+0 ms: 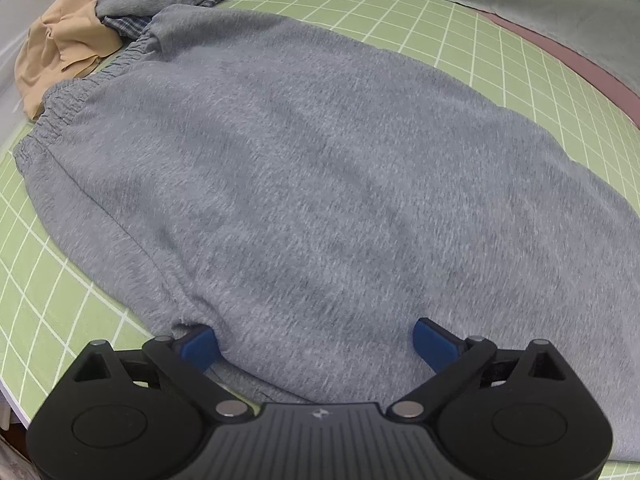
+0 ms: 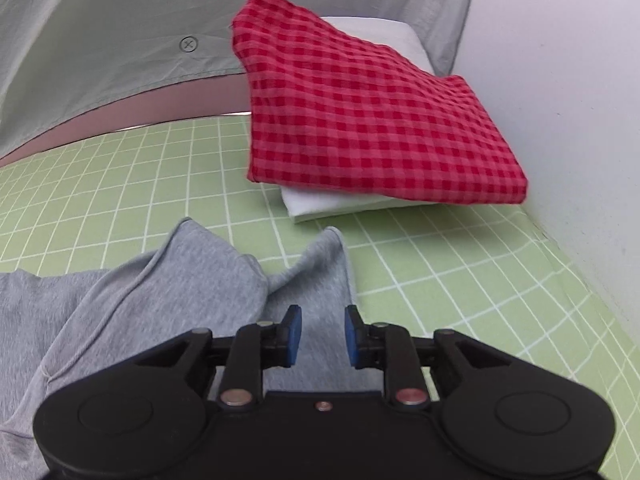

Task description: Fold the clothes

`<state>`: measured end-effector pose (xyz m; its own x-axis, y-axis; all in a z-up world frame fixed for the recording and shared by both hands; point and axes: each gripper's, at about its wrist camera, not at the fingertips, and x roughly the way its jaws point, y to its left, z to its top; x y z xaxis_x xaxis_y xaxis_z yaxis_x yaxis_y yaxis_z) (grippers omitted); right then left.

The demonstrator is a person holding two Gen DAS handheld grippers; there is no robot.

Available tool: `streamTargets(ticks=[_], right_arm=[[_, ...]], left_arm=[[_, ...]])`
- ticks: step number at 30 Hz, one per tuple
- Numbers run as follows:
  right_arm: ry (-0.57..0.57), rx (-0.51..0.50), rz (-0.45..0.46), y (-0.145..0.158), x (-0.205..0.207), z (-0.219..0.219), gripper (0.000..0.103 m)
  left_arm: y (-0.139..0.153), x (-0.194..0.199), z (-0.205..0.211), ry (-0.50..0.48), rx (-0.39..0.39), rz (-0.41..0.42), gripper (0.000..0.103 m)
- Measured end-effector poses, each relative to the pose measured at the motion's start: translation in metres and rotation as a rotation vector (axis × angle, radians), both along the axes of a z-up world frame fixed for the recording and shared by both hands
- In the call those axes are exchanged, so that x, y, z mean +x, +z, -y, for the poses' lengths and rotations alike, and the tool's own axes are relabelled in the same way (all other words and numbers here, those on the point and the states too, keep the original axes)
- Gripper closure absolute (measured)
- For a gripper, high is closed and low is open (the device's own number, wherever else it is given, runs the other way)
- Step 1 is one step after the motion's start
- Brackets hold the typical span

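A grey sweat garment (image 1: 320,184) lies spread flat on the green grid mat (image 1: 48,288), its elastic waistband (image 1: 60,120) at the left. My left gripper (image 1: 318,344) hangs just over the garment's near edge with its blue pads (image 1: 202,346) spread wide and nothing pinched between them. In the right wrist view the same grey cloth (image 2: 192,288) lies rumpled, with two hem ends pointing away. My right gripper (image 2: 323,334) is low over one of those ends. Its pads (image 2: 294,334) stand a small gap apart, and the cloth shows flat beneath them, not gripped.
A heap of unfolded clothes, tan (image 1: 60,52), grey and plaid, sits at the mat's far left. A folded red checked cloth (image 2: 360,120) rests on folded white cloth (image 2: 320,204) ahead of the right gripper. A pale wall (image 2: 560,100) bounds the right; a grey sheet (image 2: 100,32) lies behind.
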<state>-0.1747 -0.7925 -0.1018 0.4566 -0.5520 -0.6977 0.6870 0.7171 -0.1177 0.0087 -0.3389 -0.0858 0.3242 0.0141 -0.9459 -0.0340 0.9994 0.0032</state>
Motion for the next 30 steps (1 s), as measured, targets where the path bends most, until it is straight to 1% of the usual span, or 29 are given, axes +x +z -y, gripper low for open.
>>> streamTargets(ticks=[1, 5, 8, 10, 12, 16, 17, 18, 20, 23, 25, 27, 30], right_arm=[[0.022, 0.007, -0.005, -0.002, 0.005, 0.001, 0.081], [0.084, 0.030, -0.020, -0.009, 0.023, 0.009, 0.081], [0.103, 0.059, 0.006, -0.011, 0.033, 0.022, 0.078], [0.093, 0.083, 0.031, -0.012, 0.040, 0.035, 0.074], [0.069, 0.096, 0.048, -0.014, 0.046, 0.049, 0.068], [-0.005, 0.089, 0.057, -0.012, 0.054, 0.065, 0.060], [-0.023, 0.077, 0.063, -0.009, 0.053, 0.063, 0.055], [-0.038, 0.061, 0.070, -0.006, 0.051, 0.058, 0.045], [-0.057, 0.016, 0.073, -0.001, 0.046, 0.042, 0.036], [-0.064, -0.020, 0.077, 0.005, 0.037, 0.011, 0.034], [-0.082, -0.024, 0.086, 0.008, 0.030, -0.011, 0.030], [-0.087, -0.006, 0.096, 0.008, 0.028, -0.032, 0.028], [-0.042, 0.031, 0.091, 0.004, 0.036, -0.061, 0.027]], left_arm=[[-0.001, 0.000, 0.000, 0.002, 0.001, -0.002, 0.000], [-0.001, 0.001, 0.001, 0.010, 0.002, -0.004, 0.000], [-0.001, 0.002, 0.001, 0.015, 0.003, -0.006, 0.000], [-0.002, 0.003, 0.001, 0.017, 0.004, -0.007, 0.000], [-0.002, 0.003, 0.001, 0.018, 0.004, -0.007, 0.000], [-0.003, 0.003, 0.001, 0.019, 0.003, -0.009, 0.000], [-0.003, 0.003, 0.001, 0.020, 0.003, -0.008, 0.000], [-0.003, 0.003, 0.001, 0.021, 0.003, -0.006, 0.000], [-0.003, 0.002, 0.001, 0.023, 0.003, -0.004, 0.000], [-0.003, 0.002, 0.001, 0.020, 0.003, -0.001, 0.000], [-0.003, 0.002, 0.001, 0.017, 0.003, 0.000, 0.000], [-0.003, 0.003, 0.001, 0.014, 0.002, 0.001, 0.000], [-0.001, 0.003, 0.001, 0.007, 0.002, 0.004, 0.000]])
